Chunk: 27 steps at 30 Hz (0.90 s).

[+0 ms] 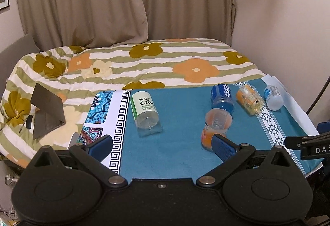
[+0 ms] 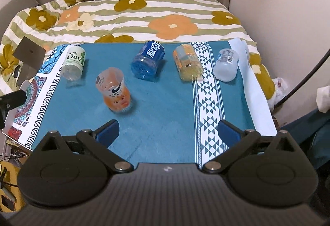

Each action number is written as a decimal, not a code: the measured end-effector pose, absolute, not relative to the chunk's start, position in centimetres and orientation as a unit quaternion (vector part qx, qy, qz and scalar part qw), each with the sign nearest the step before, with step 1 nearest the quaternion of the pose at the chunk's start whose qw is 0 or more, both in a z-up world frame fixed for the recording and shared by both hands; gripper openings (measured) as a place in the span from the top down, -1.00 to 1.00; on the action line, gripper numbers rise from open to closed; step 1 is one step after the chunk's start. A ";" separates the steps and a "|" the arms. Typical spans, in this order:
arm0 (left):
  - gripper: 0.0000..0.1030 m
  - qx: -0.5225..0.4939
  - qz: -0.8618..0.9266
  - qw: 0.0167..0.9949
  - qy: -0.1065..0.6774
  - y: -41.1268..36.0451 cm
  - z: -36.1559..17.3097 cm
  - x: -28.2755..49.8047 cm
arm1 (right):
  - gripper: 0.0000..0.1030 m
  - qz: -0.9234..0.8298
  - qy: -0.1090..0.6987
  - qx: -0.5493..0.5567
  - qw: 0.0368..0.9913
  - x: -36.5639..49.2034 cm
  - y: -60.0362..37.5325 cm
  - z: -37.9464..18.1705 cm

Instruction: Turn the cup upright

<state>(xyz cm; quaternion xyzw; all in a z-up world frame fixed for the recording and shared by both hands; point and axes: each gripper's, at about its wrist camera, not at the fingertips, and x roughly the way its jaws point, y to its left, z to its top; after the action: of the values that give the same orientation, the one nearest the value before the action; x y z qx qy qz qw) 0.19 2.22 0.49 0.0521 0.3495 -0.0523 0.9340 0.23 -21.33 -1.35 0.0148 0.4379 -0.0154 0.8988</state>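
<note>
Several cut-off bottle cups are on the teal cloth [image 2: 165, 102]. An orange-tinted clear cup [image 2: 114, 89] with a face print stands upright, open mouth up; it also shows in the left wrist view [image 1: 216, 124]. Lying on their sides are a green-label cup [image 2: 74, 64], a blue cup [image 2: 148, 62], a yellow-orange cup [image 2: 187, 63] and a frosted white cup [image 2: 225, 65]. My left gripper [image 1: 160, 145] is open, its right finger just in front of the orange-tinted cup. My right gripper [image 2: 168, 130] is open and empty, over the cloth's near part.
The cloth covers a small table with white patterned bands [image 2: 208, 91] and a blue-and-white border [image 1: 115, 114] at the left. Behind is a bed with a flowered quilt [image 2: 134, 13], then curtains. A dark folded stand [image 1: 47, 110] lies on the quilt at the left.
</note>
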 end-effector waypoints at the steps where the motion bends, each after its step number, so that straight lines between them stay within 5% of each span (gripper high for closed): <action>1: -1.00 0.052 -0.053 0.934 0.349 2.1 0.5 0.1 | -1.00 -0.016 0.437 0.016 0.899 0.1 -21.4 -1.3; 27: -1.00 0.060 -0.061 0.939 0.333 1.8 1.0 -0.9 | -1.00 -0.022 0.434 0.027 0.900 -0.6 -21.4 -1.2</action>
<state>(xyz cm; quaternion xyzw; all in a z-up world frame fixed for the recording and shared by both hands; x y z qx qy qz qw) -0.86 1.78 0.99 0.0602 0.3331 -0.0612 0.9390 -0.57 -21.42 -1.19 0.0269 0.4336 -0.0215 0.9005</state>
